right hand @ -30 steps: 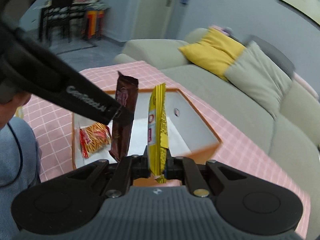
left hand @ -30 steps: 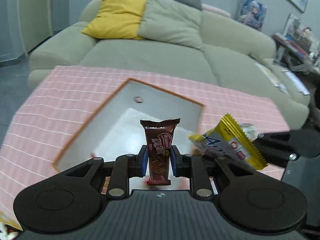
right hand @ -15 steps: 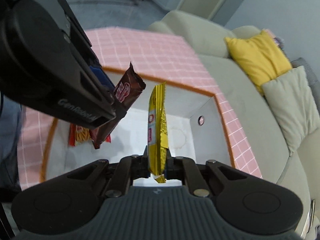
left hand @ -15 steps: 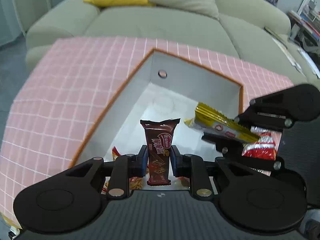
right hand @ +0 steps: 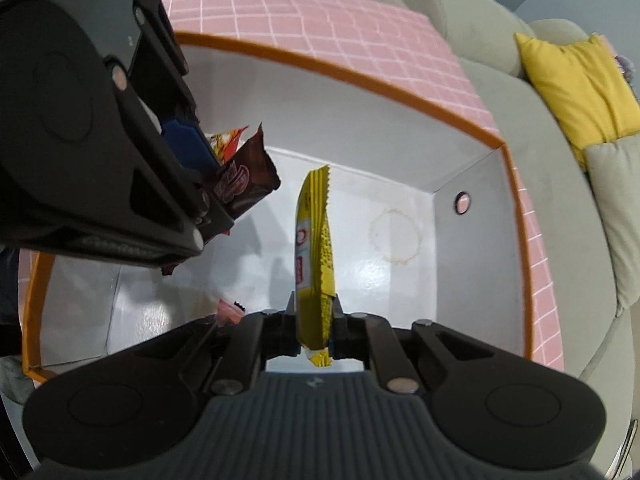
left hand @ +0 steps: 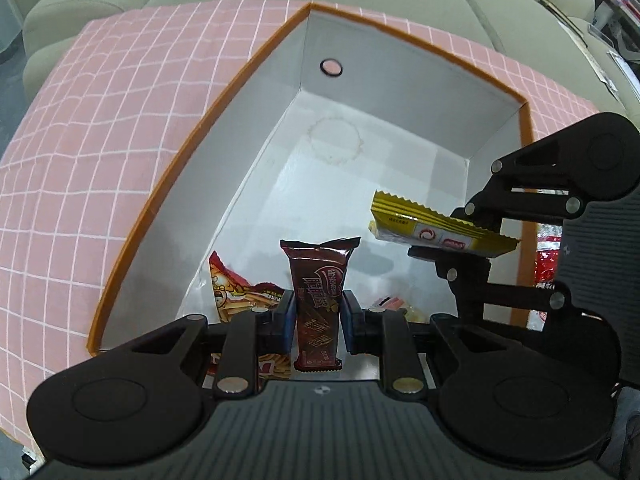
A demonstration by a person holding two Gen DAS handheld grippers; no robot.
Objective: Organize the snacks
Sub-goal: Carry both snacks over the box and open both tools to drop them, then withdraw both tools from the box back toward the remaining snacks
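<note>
My left gripper [left hand: 316,320] is shut on a brown chocolate wafer packet [left hand: 318,292], held upright over the near end of a white box with an orange rim [left hand: 168,176]. To its right my right gripper [right hand: 314,320] is shut on a yellow snack packet [right hand: 314,240], edge-on above the box floor. In the left wrist view that yellow packet [left hand: 436,232] juts sideways from the right gripper [left hand: 448,240]. In the right wrist view the brown packet [right hand: 244,184] pokes out from the left gripper [right hand: 208,200] at upper left. Both grippers point steeply down into the box.
A red-and-orange snack bag [left hand: 236,292] lies on the box floor near the left gripper, with small pink sweets [right hand: 228,312] beside it. More red packets [left hand: 546,264] lie outside the box's right wall. A pink checked cloth [left hand: 100,128] covers the table; a grey-green sofa [right hand: 568,208] stands behind.
Both grippers have tipped downward and sunk toward the box, which now fills both views. The packets stay gripped, and the right gripper has rolled and come closer to the left one.
</note>
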